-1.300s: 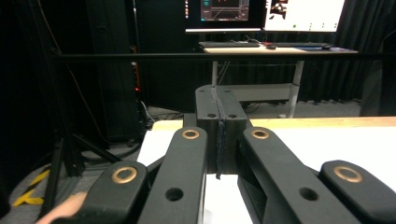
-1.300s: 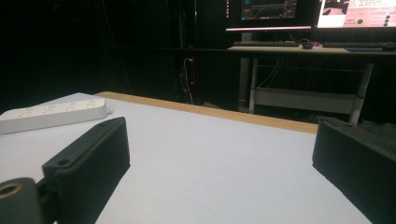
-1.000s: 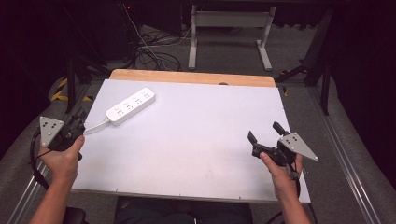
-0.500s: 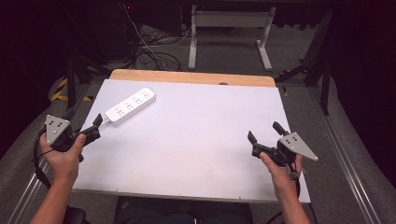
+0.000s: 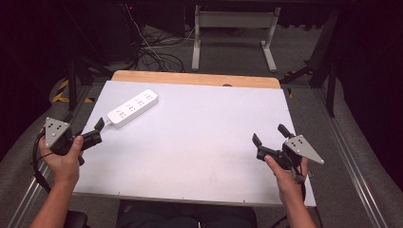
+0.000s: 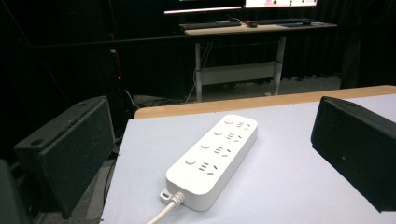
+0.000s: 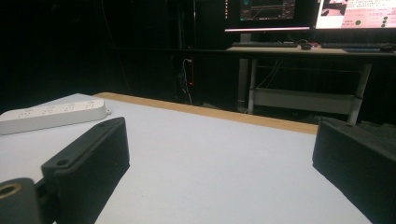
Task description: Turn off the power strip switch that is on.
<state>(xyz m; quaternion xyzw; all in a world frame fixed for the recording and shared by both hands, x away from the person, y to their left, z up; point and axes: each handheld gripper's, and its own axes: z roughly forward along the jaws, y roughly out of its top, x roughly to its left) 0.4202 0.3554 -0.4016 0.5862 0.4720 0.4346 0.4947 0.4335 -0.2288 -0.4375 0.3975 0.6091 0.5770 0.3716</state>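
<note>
the strip point(image 5: 132, 108) lies at the table's point(image 5: 209, 142) 10 o'clock, long axis running 2 to 8, cord end toward the left claw point(image 5: 97, 131), whose jaws have just been opening, nothing between. right claw point(image 5: 268, 140) spread, well apart.

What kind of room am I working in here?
Probably a lab or test workspace: a white-topped worktable with a white four-outlet power strip, lit computer monitors on a desk behind, and loose floor cables.
</note>
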